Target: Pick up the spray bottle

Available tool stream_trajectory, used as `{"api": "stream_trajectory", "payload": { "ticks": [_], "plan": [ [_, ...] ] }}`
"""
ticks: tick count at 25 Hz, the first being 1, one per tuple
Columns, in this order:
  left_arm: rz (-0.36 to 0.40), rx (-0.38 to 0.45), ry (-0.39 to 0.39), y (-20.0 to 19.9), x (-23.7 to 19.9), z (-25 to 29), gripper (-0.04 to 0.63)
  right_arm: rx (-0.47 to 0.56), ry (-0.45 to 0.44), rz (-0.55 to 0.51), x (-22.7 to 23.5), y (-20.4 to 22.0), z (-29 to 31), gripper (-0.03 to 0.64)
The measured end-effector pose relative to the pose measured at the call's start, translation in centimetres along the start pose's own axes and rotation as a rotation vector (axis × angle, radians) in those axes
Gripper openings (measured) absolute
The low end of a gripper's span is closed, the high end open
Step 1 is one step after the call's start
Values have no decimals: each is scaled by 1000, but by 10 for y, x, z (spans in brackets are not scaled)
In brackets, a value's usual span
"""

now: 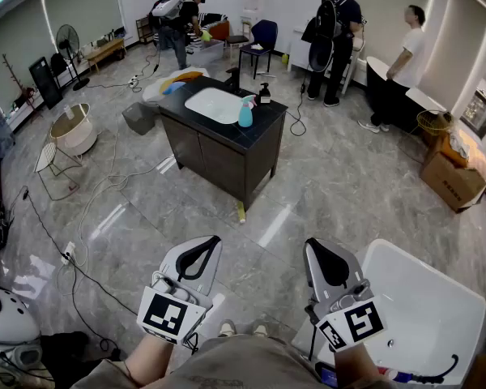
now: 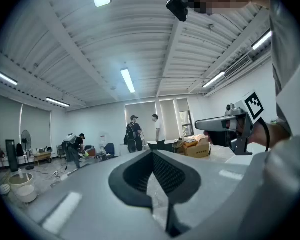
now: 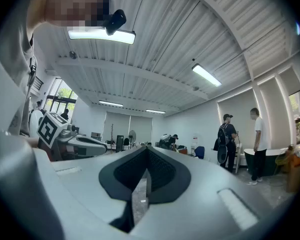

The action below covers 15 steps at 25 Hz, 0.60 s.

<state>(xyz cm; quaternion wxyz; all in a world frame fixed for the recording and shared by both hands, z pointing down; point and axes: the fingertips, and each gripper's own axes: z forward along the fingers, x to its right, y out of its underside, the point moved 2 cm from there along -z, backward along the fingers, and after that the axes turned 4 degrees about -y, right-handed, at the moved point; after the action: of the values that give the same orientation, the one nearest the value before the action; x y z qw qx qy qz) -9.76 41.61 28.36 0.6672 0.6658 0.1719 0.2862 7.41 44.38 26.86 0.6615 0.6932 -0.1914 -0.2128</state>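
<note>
Left gripper (image 1: 198, 256) and right gripper (image 1: 327, 259) sat clenched and empty at the frame's bottom, well apart from the spray bottle (image 1: 245, 113) on the dark cabinet (image 1: 227, 151) at upper centre.

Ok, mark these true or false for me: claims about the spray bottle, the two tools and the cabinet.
1. The blue spray bottle stands upright on the dark cabinet. True.
2. The left tool is shut on the spray bottle. False: its jaws are together on nothing, far from the bottle.
3. The right tool is shut and empty. True.
4. The spray bottle sits inside the white basin. False: it stands on the cabinet top beside the basin.
</note>
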Motion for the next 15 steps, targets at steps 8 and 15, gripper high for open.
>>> {"api": "stream_trajectory", "payload": {
  "ticks": [8, 15],
  "plan": [
    [1, -5, -6, -6, 11, 7, 0, 1, -4, 3, 12, -3, -8, 29],
    [-3, -18, -12, -4, 20, 10, 0, -3, -13, 4, 17, -2, -16, 29]
  ]
}}
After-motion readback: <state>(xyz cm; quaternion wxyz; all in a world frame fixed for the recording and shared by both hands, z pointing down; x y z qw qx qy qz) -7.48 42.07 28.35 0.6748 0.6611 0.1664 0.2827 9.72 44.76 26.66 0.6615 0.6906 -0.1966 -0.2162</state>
